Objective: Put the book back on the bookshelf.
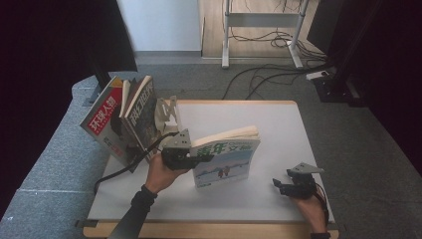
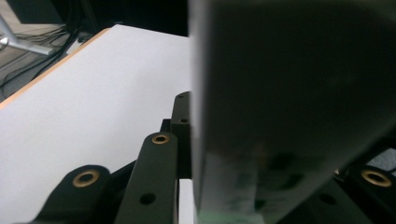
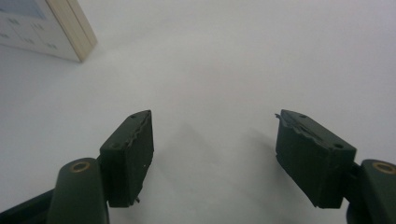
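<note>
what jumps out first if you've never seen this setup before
The eye lands on the green-and-white book standing upright mid-table, clamped at its spine side by the left gripper. Behind it, at the table's far left corner, several magazines lean in a white rack. The right gripper sits low near the table's front right edge, jaws open with nothing between them.

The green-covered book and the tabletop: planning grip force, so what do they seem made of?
Green-covered book: paper, a thick cream page block under a printed, probably glossy soft cover. Tabletop: smooth matte white surface with a light wood-look edge, likely laminated board.
</note>
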`<state>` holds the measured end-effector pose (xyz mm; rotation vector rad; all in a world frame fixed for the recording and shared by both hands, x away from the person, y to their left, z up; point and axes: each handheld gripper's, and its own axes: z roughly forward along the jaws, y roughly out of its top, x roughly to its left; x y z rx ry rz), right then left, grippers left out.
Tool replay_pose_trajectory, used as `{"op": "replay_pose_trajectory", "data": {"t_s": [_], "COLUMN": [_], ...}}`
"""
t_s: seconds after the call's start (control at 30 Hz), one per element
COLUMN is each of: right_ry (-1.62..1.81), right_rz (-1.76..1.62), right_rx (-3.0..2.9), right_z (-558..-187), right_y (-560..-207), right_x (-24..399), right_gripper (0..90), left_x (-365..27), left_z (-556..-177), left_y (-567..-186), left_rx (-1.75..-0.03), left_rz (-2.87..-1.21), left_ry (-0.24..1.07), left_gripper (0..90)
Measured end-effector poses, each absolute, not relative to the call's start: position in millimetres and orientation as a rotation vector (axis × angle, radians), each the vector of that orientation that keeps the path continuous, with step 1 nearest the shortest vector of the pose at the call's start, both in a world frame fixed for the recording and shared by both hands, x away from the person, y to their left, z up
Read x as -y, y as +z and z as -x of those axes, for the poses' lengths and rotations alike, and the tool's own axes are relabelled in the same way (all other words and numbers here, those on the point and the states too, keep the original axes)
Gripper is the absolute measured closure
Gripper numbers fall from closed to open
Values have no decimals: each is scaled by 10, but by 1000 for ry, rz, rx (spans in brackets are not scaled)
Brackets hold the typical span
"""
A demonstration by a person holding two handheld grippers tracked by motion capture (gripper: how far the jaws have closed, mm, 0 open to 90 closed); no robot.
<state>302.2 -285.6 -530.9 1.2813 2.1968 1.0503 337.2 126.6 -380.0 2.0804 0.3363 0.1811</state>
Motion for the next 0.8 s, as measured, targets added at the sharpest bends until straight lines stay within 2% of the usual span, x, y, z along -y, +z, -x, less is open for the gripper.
{"op": "replay_pose_trajectory", "data": {"t_s": [0.27,0.8], "right_ry": [995,993], "right_rz": [-1293,-1305], "right_rx": [-2157,-2161], "right_z": [-3006,-3011], "right_y": [-5358,-5360], "right_x": [2857,2861], "right_gripper": [227,218], "left_x": [-1411,-2135], "left_z": [-3406,-3332], "left_y": [-3761,-3684], "left_rx": [-452,-696], "left_rz": [-2081,-2055], "left_ry": [221,340], "left_gripper": [742,744]}}
